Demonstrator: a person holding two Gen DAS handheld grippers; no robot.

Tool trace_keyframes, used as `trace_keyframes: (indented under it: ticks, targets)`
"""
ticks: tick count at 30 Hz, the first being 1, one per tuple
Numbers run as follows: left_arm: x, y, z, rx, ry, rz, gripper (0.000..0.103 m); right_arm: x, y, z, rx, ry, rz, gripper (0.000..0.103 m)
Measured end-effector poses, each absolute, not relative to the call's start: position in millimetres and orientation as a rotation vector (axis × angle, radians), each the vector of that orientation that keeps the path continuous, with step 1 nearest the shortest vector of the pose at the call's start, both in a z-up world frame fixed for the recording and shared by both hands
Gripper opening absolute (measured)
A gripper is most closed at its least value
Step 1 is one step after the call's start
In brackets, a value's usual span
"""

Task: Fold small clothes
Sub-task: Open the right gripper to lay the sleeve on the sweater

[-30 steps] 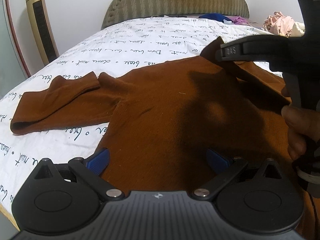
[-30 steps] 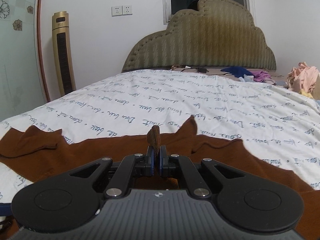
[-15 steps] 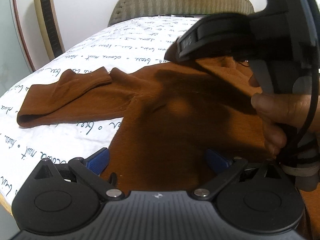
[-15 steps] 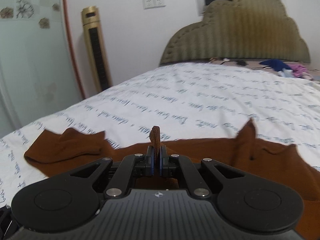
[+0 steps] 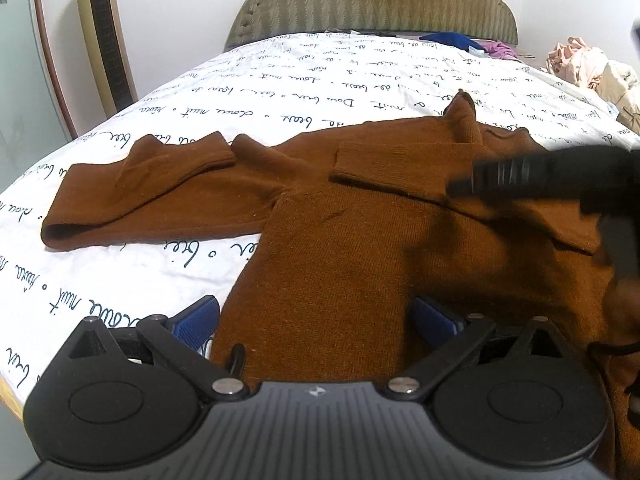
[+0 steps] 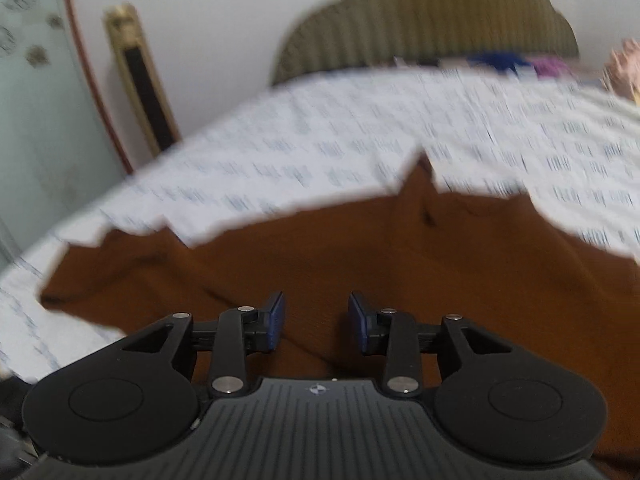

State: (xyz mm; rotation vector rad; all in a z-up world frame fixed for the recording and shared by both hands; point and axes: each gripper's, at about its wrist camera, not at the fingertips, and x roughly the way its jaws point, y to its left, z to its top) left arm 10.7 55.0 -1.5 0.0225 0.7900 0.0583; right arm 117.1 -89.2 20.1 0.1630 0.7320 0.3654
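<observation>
A brown knit sweater (image 5: 360, 248) lies flat on the white script-printed bed sheet (image 5: 280, 92). One sleeve (image 5: 152, 192) stretches out to the left, and the other sleeve (image 5: 400, 164) lies folded across the chest. My left gripper (image 5: 316, 320) is open wide over the sweater's near hem, its blue pads (image 5: 196, 320) on either side of the cloth without pressing it. My right gripper (image 6: 316, 320) hovers just above the sweater (image 6: 360, 260) with its jaws opening and nothing pinched between them. In the left wrist view it shows as a dark blur at the right (image 5: 472, 180).
A gold tower fan (image 5: 104, 40) stands by the wall at the left. The padded headboard (image 5: 380, 0) closes the far end of the bed. Blue and purple clothes (image 5: 452, 40) lie near it. A pale pile of clothes (image 5: 592, 72) sits at the right.
My right gripper carried the pinched sleeve cuff leftward across the sweater, then let it go; its jaws now stand apart. The sleeve now lies across the chest. The left gripper stayed open.
</observation>
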Motion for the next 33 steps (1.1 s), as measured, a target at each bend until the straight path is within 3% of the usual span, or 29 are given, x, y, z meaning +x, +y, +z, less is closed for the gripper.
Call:
trace_keyframes:
  ticks: [4, 7, 12, 15, 19, 28, 33]
  targets:
    - [12, 60, -2, 0.004, 0.793, 0.063, 0.103, 105, -99, 10, 0.216, 0.712, 0.356, 0.039]
    - [13, 62, -2, -0.005, 0.796, 0.065, 0.103, 95, -101, 12, 0.179, 0.693, 0.342, 0.051]
    - [12, 60, -1, 0.001, 0.793, 0.069, 0.103, 81, -99, 14, 0.134, 0.682, 0.320, 0.053]
    - [12, 60, -1, 0.004, 0.793, 0.069, 0.103, 75, -103, 11, 0.152, 0.672, 0.336, 0.062]
    - [12, 61, -1, 0.006, 0.793, 0.071, 0.103, 75, -105, 0, 0.156, 0.681, 0.332, 0.066]
    - [16, 101, 17, 0.020, 0.684, 0.201, 0.103, 69, -94, -8, 0.111, 0.645, 0.406, 0.103]
    - [41, 147, 22, 0.134, 0.608, 0.366, 0.103, 71, -94, -8, 0.123, 0.645, 0.417, 0.103]
